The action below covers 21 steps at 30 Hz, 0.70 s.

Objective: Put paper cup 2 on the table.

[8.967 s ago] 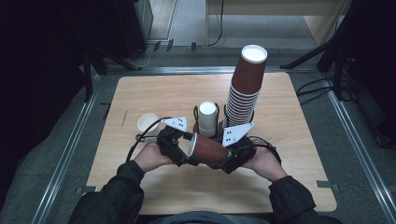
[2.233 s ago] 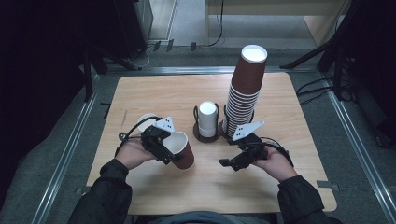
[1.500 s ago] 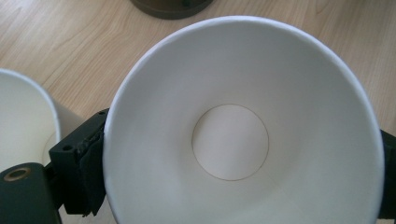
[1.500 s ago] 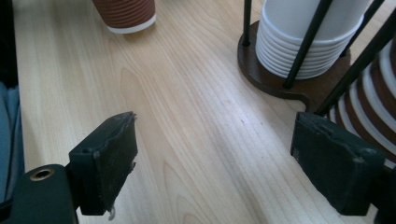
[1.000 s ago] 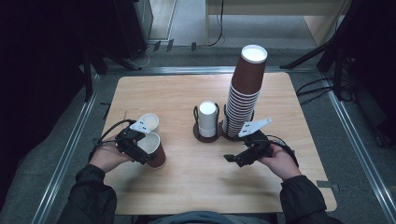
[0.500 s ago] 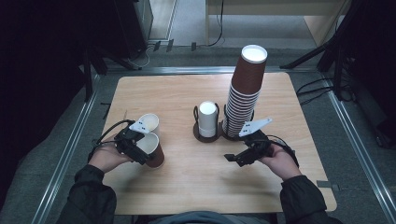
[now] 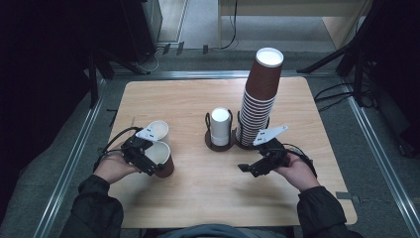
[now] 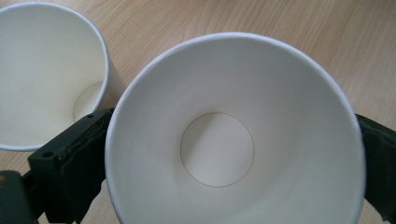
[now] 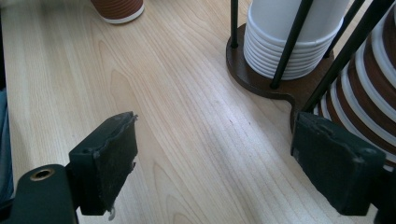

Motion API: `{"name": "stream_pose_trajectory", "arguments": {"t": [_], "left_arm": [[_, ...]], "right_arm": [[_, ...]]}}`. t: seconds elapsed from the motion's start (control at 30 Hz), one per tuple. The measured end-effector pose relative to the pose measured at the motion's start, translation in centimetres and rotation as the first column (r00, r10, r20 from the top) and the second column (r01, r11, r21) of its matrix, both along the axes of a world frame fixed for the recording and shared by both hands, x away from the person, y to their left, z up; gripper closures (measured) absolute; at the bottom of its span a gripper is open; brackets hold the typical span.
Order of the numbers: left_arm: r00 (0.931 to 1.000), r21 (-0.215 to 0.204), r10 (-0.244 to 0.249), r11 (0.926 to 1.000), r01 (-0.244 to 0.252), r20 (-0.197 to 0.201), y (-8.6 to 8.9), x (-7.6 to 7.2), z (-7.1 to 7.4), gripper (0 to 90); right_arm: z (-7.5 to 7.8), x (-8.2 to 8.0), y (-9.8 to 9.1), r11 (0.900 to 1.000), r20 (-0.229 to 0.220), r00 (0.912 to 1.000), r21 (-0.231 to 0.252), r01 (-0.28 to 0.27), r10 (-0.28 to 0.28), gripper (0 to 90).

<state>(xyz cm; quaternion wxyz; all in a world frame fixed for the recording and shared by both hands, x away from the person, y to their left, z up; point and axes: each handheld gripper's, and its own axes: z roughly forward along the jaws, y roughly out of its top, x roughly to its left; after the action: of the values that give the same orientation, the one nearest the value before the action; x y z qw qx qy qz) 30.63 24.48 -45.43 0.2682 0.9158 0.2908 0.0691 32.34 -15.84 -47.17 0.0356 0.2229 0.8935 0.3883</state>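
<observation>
a light wooden table (image 7: 198, 208) carries a dark two-ring cup holder (image 7: 218, 145) at its centre, holding a short white cup stack (image 7: 220, 124) and, at three o'clock of it, a tall brown stack (image 7: 257, 99); two upright cups stand at nine o'clock: a white one (image 7: 157, 130) and a brown one (image 7: 159, 157).

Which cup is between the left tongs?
The brown cup standing nearest the person, between the left tongs. The white cup beside it stands free, and the rest are stacked in the holder.
</observation>
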Motion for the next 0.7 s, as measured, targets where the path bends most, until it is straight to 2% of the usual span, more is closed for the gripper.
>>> {"name": "stream_pose_trajectory", "arguments": {"t": [0.27,0.5,0.57,0.7], "left_arm": [[0.9998,-0.031,-0.011,0.9994,0.011,0.016,0.0,-0.3,0.8,0.0],[0.9996,-0.059,0.004,0.9982,-0.003,0.026,0.3,-0.2,1.6,0.0],[0.9994,-0.083,0.001,0.9965,0.002,0.034,0.3,-0.2,1.9,0.0],[0.9988,-0.088,0.015,0.9961,-0.011,0.046,0.2,-0.3,2.6,0.0]], "right_arm": [[0.0,0.0,0.1,1.0000,-0.003,1.0000,-0.004,-0.004,0.004,14.8],[-0.1,0.0,0.1,1.0000,-0.005,1.0000,-0.007,-0.004,0.004,14.8],[-0.1,0.0,0.1,0.9999,-0.009,1.0000,-0.011,-0.003,0.003,14.8],[-0.2,0.0,0.2,0.9999,-0.015,0.9999,-0.016,-0.005,0.004,14.8]]}}
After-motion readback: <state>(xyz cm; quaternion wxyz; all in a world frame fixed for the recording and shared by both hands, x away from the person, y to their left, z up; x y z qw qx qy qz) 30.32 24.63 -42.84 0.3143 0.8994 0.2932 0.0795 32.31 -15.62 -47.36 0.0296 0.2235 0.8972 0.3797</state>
